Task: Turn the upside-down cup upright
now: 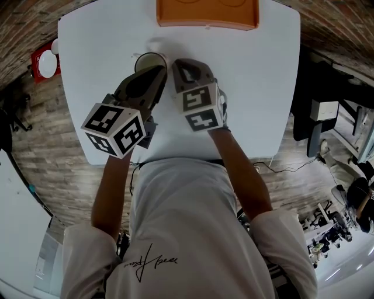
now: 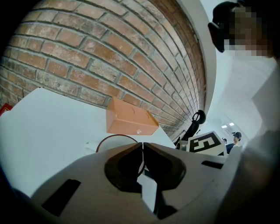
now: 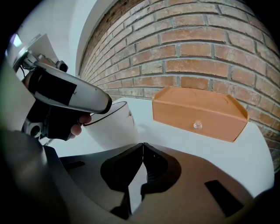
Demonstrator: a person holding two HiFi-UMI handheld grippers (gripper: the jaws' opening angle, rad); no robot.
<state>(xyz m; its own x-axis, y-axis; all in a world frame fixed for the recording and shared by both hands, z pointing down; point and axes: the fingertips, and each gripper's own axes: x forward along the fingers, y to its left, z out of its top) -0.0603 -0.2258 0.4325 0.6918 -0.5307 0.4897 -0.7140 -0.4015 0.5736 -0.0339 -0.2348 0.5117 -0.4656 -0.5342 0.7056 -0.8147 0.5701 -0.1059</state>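
Note:
A white cup (image 1: 149, 61) with a dark rim stands mouth-up on the white table (image 1: 257, 93), a little in front of the orange box. In the right gripper view the cup (image 3: 111, 127) sits left of centre. My left gripper (image 1: 162, 69) reaches it from the near left, and its jaws are closed on the rim's near right side. The rim (image 2: 114, 138) arcs just behind that gripper's (image 2: 142, 145) tips. My right gripper (image 1: 176, 63) is shut with nothing in it, right beside the cup and close to the left gripper (image 3: 104, 104). Its own tips (image 3: 143, 145) meet.
An orange box (image 1: 207, 13) with a small clear knob (image 3: 197, 125) stands at the table's far edge against a brick wall (image 3: 210, 52). A red stand with a white dish (image 1: 44, 62) sits on the floor to the left. Equipment and cables lie off the right.

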